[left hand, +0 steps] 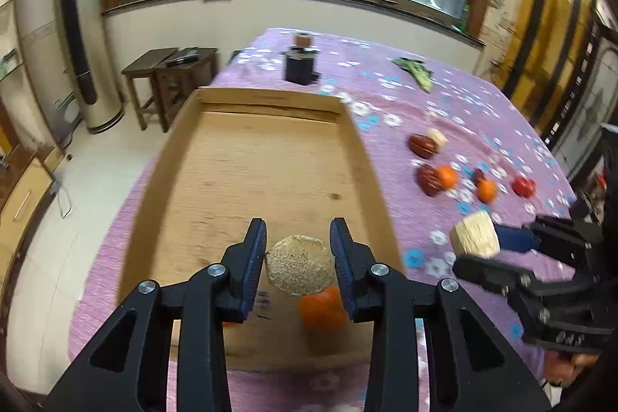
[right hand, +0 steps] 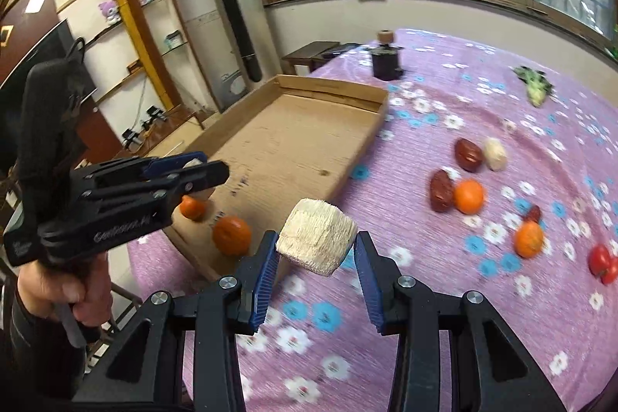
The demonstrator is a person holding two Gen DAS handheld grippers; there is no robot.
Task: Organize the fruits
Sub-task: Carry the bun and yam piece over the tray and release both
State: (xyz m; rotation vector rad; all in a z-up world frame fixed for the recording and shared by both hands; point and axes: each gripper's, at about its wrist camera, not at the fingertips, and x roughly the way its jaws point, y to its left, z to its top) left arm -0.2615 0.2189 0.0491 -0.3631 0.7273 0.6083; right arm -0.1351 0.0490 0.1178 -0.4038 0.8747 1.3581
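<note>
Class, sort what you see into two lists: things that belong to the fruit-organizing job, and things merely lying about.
Belongs to the job:
- cardboard tray
- oranges in the tray
- oranges on the cloth
- dark red fruits
- tomato
- pale netted pieces held in the left gripper and right gripper

Lying about:
- black jar
- leafy greens
- stools

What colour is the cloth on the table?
The tablecloth is purple with white and blue flowers, clearest in the right wrist view.

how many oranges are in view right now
4: two oranges lie in the cardboard tray at its near end, and two on the purple tablecloth, one beside a dark red fruit, one nearer the tomato. Others may be hidden.
</note>
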